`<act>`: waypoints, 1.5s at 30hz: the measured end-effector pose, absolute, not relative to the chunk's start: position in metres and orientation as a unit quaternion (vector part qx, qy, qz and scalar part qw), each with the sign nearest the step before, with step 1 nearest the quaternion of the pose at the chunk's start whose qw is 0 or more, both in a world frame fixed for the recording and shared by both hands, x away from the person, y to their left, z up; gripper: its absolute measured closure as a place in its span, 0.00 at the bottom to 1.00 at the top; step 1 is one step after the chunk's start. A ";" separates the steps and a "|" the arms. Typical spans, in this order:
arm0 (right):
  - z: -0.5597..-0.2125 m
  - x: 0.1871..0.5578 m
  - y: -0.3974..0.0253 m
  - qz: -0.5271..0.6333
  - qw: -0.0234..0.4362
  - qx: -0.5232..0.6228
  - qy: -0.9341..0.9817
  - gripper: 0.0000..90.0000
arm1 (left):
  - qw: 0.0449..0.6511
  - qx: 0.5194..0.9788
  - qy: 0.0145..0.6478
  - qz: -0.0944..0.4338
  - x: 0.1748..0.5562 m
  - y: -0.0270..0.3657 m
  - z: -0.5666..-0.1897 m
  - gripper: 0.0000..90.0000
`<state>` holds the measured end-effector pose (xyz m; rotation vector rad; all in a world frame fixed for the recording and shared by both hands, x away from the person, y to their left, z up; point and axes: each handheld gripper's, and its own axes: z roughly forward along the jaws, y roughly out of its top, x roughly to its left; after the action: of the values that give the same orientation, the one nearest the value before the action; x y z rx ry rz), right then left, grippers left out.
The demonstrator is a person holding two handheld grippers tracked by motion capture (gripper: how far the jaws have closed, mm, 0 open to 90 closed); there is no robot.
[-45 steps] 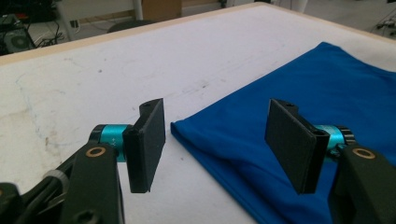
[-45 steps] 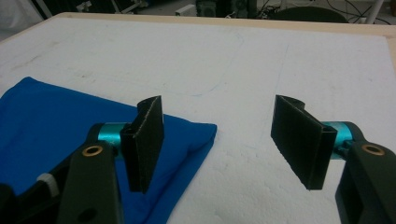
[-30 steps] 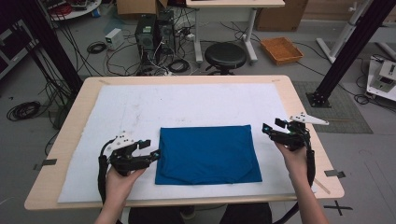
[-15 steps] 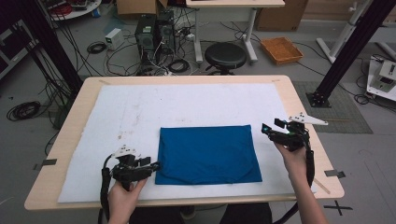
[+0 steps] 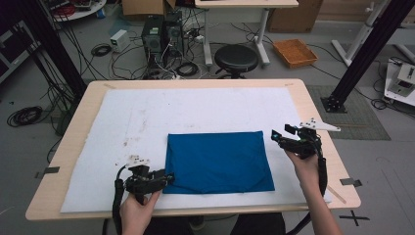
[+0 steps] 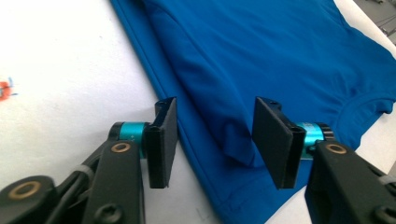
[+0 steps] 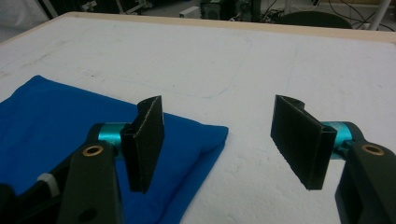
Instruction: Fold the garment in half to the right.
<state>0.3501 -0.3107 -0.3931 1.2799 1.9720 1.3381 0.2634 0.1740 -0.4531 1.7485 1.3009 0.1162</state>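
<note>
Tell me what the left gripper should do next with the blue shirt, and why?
Probably ease forward a touch and close. The left gripper stands open, its jaws on either side of a small fold at the shirt near corner, so it holds nothing yet. The right gripper is open too, beside the shirt's far right corner, so the cloth lies free on the white mat.

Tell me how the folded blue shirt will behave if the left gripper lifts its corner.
The blue shirt is thin knit with soft creases, so it will probably droop and unfold. It looks light. The open left gripper straddles several layers; some may slip free.
</note>
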 end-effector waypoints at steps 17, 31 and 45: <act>-0.389 0.365 -0.229 0.483 0.185 0.411 0.751 0.47 | 0.456 0.715 0.527 0.055 0.264 0.166 -0.455 0.91; -0.396 0.419 -0.085 0.464 0.096 0.379 0.795 0.58 | 0.455 0.712 0.531 0.067 0.264 0.166 -0.456 0.94; -0.428 0.439 0.025 0.383 0.085 0.357 0.848 0.73 | 0.457 0.711 0.530 0.067 0.262 0.167 -0.456 0.93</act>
<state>0.4386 0.0253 -0.4278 1.0655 2.5281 1.1435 0.2621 0.1669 -0.4563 1.7531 1.3067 0.1653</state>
